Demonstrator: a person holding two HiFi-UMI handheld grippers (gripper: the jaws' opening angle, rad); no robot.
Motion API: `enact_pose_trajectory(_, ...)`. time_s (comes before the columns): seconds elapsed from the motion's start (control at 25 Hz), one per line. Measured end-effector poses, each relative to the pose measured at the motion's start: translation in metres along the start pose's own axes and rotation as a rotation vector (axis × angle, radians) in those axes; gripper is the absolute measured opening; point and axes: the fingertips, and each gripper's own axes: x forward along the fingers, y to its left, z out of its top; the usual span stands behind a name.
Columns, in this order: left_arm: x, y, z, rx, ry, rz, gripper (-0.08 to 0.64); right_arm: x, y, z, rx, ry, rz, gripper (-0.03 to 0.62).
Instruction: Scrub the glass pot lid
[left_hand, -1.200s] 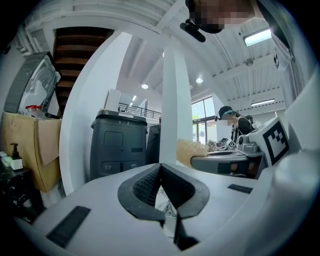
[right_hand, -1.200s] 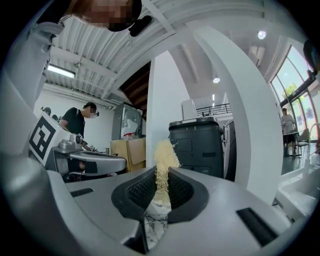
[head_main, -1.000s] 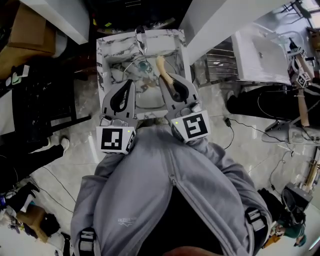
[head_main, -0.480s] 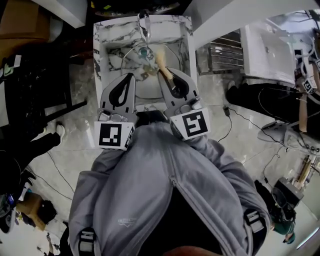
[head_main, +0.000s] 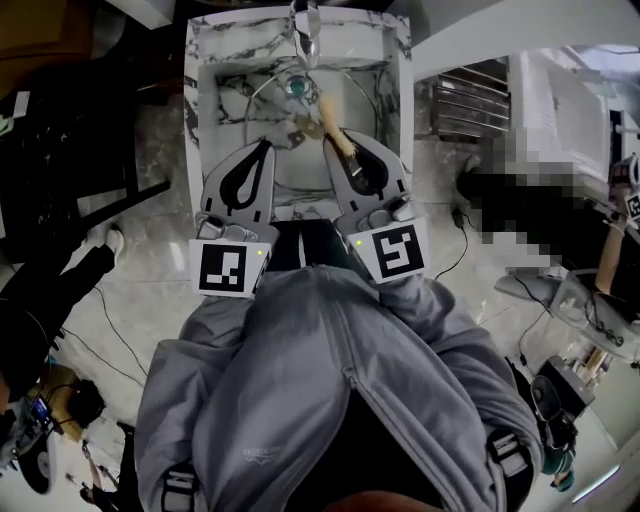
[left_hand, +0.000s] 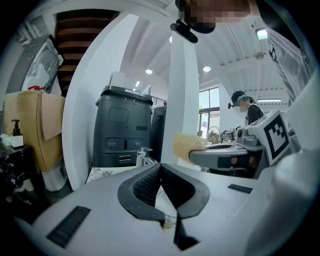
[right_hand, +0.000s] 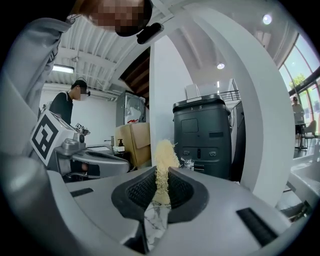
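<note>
Where glass lid (head_main: 280, 135) lies — marble sink (head_main: 396, 95), glossy floor (head_main: 150, 310)

Marble sink (head_main: 197, 70), glass lid (head_main: 268, 105) apparently inside

Marbled sink (head_main: 396, 70), clear glass lid (head_main: 300, 168), fibrous scrubber (right_hand: 163, 155).

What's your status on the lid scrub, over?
Left tongs shut, empty. Right tongs shut on scrub sponge, over glass lid in sink; contact unclear. Faucet overhangs lid's far edge, nothing else in the way.
</note>
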Motion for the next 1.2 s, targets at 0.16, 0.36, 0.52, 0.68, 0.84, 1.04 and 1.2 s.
enact_pose_trajectory(0.16, 0.012, 0.01, -0.028, -0.011, 0.022, -0.001, 0.014, 0.011, -0.001, -0.027, -0.003, 0.029, 0.013, 0.052)
enact_pose_trajectory(0.36, 0.023, 0.023, -0.061, -0.037, 0.046, 0.005, 0.014, 0.028, 0.0, -0.055, -0.007, 0.044, 0.03, 0.052)
enact_pose_trajectory(0.52, 0.033, 0.038, -0.087, -0.062, 0.083, 0.01, 0.014, 0.046, -0.007, -0.078, -0.046, 0.079, 0.037, 0.052)
enact_pose_trajectory(0.68, 0.044, 0.056, -0.106, -0.107, 0.107, 0.021, 0.014, 0.061, -0.012, -0.101, -0.06, 0.113, 0.044, 0.052)
enact_pose_trajectory(0.84, 0.056, 0.072, -0.134, -0.176, 0.189, 0.033, 0.015, 0.074, -0.01, -0.128, -0.044, 0.172, 0.079, 0.052)
enact_pose_trajectory(1.04, 0.072, 0.085, -0.16, -0.278, 0.275, 0.021, 0.016, 0.091, -0.007, -0.152, -0.027, 0.223, 0.106, 0.052)
enact_pose_trajectory(1.2, 0.084, 0.097, -0.176, -0.337, 0.339, 0.038, 0.068, 0.105, -0.008, -0.164, -0.009, 0.265, 0.109, 0.052)
